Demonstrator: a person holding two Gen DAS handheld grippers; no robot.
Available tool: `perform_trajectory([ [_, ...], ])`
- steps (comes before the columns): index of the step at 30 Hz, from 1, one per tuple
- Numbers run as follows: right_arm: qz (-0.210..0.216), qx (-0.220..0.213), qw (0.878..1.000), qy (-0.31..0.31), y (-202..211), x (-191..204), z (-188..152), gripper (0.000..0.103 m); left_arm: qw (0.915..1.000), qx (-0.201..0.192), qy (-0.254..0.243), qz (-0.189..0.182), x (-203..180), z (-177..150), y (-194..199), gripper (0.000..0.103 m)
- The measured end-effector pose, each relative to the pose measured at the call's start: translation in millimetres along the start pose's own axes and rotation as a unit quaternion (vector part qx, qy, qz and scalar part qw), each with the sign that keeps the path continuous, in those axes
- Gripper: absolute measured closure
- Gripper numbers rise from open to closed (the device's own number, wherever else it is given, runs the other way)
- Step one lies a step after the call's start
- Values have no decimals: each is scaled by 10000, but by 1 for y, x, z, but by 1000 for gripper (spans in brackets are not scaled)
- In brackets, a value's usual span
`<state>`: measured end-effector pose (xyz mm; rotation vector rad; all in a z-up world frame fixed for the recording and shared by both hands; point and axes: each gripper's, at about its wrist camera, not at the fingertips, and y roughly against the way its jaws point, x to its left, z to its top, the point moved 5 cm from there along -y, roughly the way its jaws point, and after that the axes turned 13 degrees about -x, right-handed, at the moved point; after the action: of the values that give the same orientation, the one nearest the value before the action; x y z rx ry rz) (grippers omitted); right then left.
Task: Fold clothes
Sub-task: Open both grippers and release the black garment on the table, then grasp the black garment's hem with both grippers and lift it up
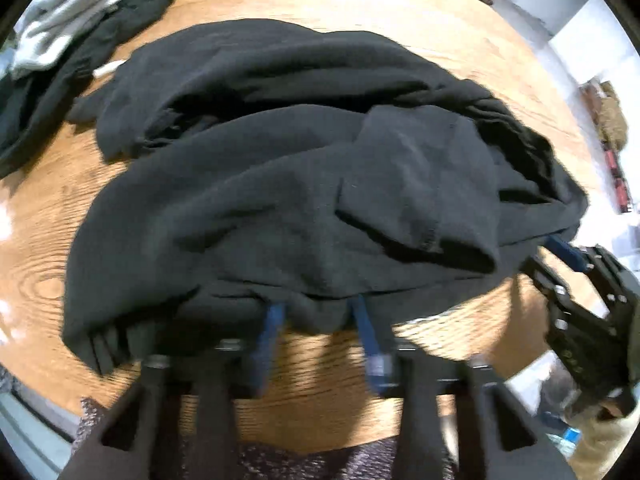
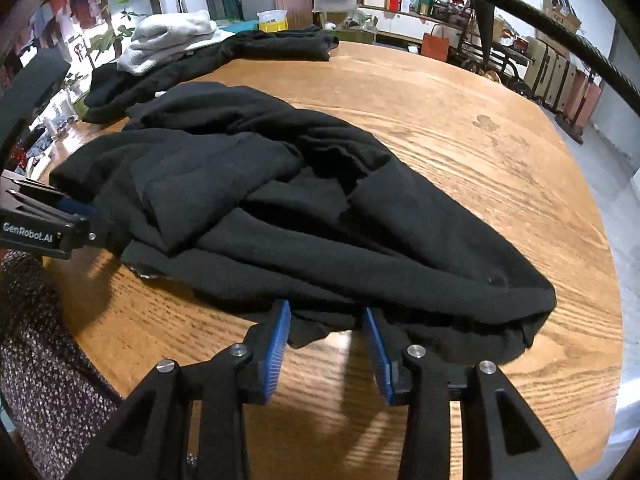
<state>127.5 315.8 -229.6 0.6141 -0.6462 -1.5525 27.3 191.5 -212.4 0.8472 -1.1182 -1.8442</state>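
Left wrist view motion-blurred, esp. near edge. Tips of left gripper point(image 1: 318, 312) fingers point(image 1: 274, 320) buried under hem of black garment point(image 1: 280, 184); gap between them visible, spread, cloth draped over tips, actual pinch can't tell. Same for right gripper point(image 2: 326, 312): blue ribbed pads point(image 2: 280, 344) apart, tips tucked under fabric edge, contact hidden. Right gripper also seen in left view point(image 1: 560, 248), tip lost under cloth.

Garment: soft matte knit, thick, crumpled in folds, stitched sleeve cuff point(image 1: 428, 236) lying on top. Lies mid bench point(image 2: 480, 160), near edge by grippers; long axis roughly left-right across left view, diagonal in right view. Bench round, oak-look wood grain, glossy.

Far side: second dark garment point(image 2: 248, 46) spread flat, pale grey fleecy pile point(image 2: 168, 38) on it, partly cut off in left view. Speckled knit sleeve point(image 2: 44, 320) at lower left, wearer out of frame.
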Motion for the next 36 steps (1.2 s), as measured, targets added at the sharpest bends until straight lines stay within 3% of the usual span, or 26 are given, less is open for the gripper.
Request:
perform_trajectory([
  [2, -27, -31, 10000, 64, -2, 3, 3, 81, 9998, 45, 69, -177, 1, 2, -1, 88],
  [4, -12, -56, 10000, -58, -4, 2, 6, 92, 9996, 59, 130, -255, 3, 2, 1, 90],
  [9, 17, -598, 9967, -545, 25, -4, 28, 93, 9962, -92, 415, -764, 10, 5, 24, 90],
  [14, -146, -1231, 9903, -629, 68, -13, 60, 93, 9872, -581, 560, -1373, 18, 33, 83, 91],
  [16, -237, -1546, 9861, -567, 84, -10, 87, 94, 9829, -883, 635, -1487, 28, 57, 118, 92],
  [19, -310, -2113, 9760, -413, 118, -5, 136, 94, 9801, -1414, 492, -1306, 25, 102, 184, 93],
  [24, -445, -3183, 9464, -332, 187, 1, 233, 94, 9660, -2275, 343, -1178, 2, 152, 314, 93],
  [26, -508, -3517, 9344, -234, 215, 8, 264, 94, 9580, -2592, 387, -1164, -16, 177, 355, 93],
  [29, -532, -4119, 9097, 41, 271, 26, 308, 94, 9422, -3133, 434, -1108, -23, 184, 428, 93],
  [33, -688, -4831, 8715, 489, 340, 59, 329, 94, 9235, -3688, 272, -1022, -32, 185, 499, 93],
  [36, -865, -5035, 8578, 559, 360, 72, 337, 94, 9152, -3892, 156, -1036, -42, 175, 532, 93],
])
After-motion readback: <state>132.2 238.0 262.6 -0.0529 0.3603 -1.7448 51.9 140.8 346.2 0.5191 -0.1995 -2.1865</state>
